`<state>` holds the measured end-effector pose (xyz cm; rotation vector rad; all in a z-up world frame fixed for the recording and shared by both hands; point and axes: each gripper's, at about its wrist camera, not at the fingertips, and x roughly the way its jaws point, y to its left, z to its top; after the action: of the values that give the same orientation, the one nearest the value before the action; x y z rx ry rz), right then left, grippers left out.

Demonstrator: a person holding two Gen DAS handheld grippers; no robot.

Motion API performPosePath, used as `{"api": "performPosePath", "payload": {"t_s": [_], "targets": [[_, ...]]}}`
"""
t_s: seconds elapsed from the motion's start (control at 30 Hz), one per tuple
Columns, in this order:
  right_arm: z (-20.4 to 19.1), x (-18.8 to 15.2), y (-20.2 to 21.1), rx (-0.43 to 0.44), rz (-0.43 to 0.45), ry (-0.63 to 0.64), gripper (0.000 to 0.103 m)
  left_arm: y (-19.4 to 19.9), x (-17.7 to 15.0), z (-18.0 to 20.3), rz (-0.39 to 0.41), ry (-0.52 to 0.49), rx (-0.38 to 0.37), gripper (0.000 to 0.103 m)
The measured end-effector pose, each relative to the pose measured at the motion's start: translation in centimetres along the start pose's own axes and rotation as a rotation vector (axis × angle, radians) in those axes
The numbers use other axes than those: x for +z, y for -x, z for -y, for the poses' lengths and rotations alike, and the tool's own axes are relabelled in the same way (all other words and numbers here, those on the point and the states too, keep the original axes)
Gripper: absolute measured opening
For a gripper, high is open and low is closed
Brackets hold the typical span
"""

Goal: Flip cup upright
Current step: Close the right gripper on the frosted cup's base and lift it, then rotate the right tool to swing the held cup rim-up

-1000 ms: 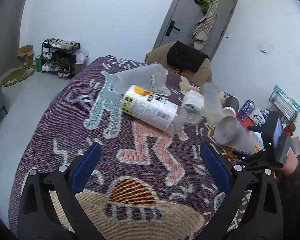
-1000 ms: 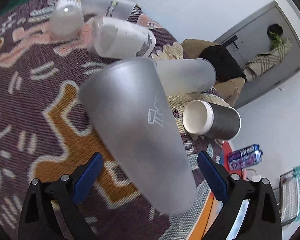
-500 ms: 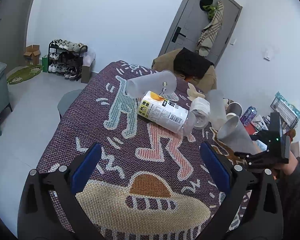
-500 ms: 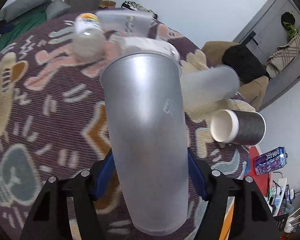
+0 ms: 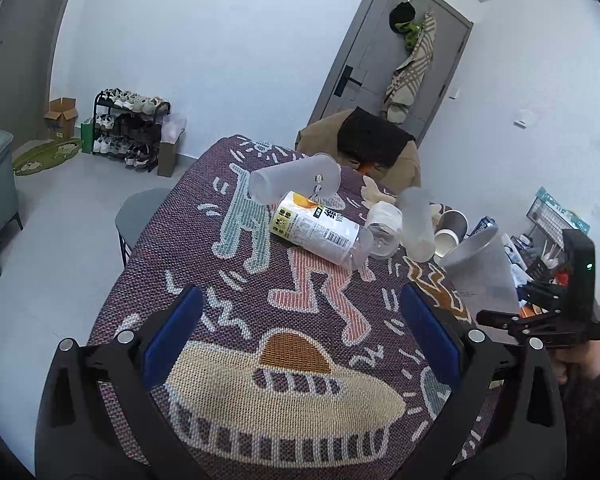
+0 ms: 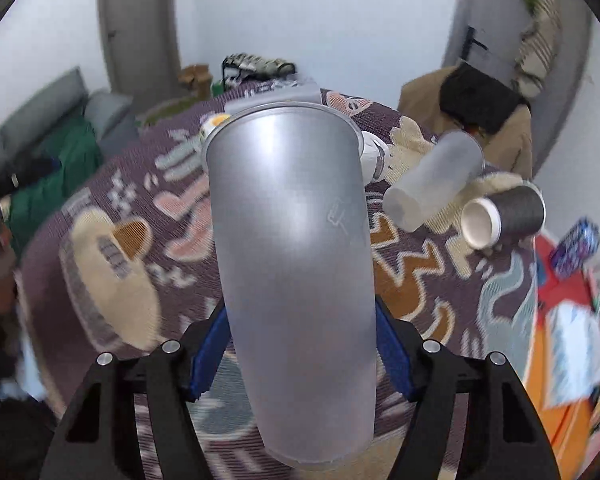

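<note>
A frosted grey plastic cup fills the right wrist view, its wide rim pointing away from me. My right gripper is shut on it, both blue pads pressed on its sides, and holds it lifted off the table. In the left wrist view the same cup tilts above the table's right side, held by the right gripper. My left gripper is open and empty above the patterned tablecloth.
Lying on the table are a labelled clear bottle, a frosted cup, another frosted cup, a dark paper cup and a white jar. A chair with a coat stands behind. Clutter lies right of the table.
My right gripper closed on the grey cup and lifted and swung it, so the rim now points away. My left gripper drew back and up, still open.
</note>
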<state>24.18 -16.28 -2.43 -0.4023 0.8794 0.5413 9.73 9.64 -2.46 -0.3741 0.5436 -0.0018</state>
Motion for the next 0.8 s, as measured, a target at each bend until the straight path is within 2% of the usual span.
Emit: {"api": "performPosePath", "payload": {"t_s": [0.2,0.5,0.63,0.8], "targets": [[-1.8,-0.5,1.8,0.059,0.036,-0.163,0.067,1.2,0.4,-0.8,0.010,-0.009,0.013,0.098],[-3.4,-2.5,2.2,0.153,0.090,-0.426,0.067,2.0,0.9,-2.4,0.006,-0.003,0.034,0.098],[-3.7,-3.7,1.7,0.151,0.100,-0.517,0.067,1.8,0.8,-2.8,-0.014,-0.004,0.040,0.098],[-3.0,-5.8,-0.6,0.127,0.054,-0.633,0.068,1.4,0.6,-2.4,-0.037,-0.018,0.041,0.098]]}}
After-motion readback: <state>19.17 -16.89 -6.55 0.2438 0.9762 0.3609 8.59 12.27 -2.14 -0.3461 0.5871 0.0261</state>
